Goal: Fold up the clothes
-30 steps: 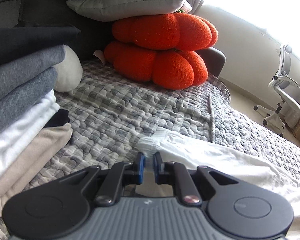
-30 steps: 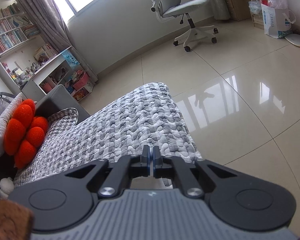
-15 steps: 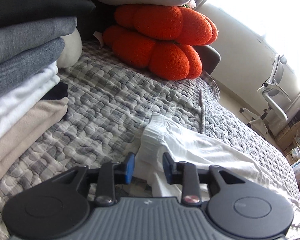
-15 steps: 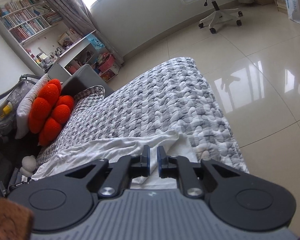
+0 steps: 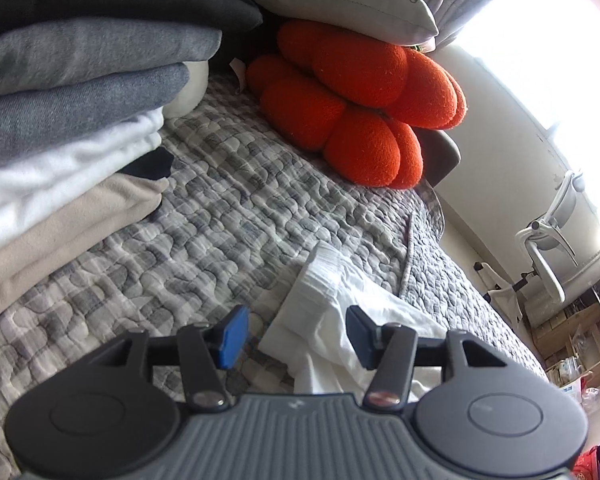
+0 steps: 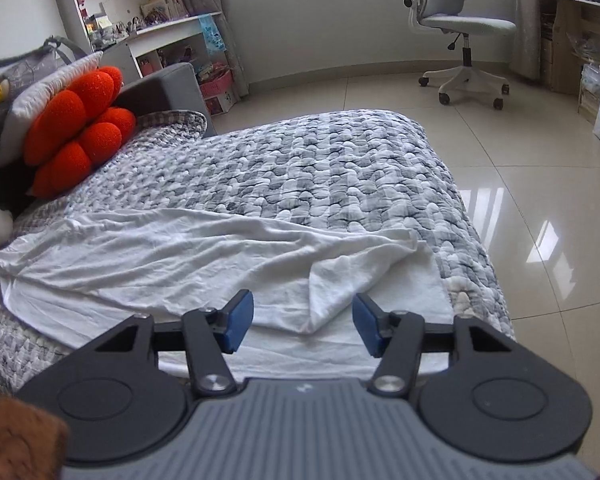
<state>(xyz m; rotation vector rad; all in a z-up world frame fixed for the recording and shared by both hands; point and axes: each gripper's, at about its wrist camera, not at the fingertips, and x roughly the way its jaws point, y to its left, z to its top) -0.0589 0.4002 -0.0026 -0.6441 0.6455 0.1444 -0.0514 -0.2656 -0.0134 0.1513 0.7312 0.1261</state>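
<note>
The white garment (image 6: 204,264) lies stretched lengthwise along the near edge of the grey quilted bedspread (image 6: 320,168), one layer lapped over another and still rumpled; a second ago both grippers were nearly shut on its ends, and now the left gripper (image 5: 296,336) and right gripper (image 6: 302,324) stand spread wide and empty above it, which suggests a fold was just laid down and released. A stack of folded clothes (image 5: 60,128) sits at the left, an orange flower cushion (image 5: 364,112) beyond, then tiled floor and an office chair (image 6: 460,36).
</note>
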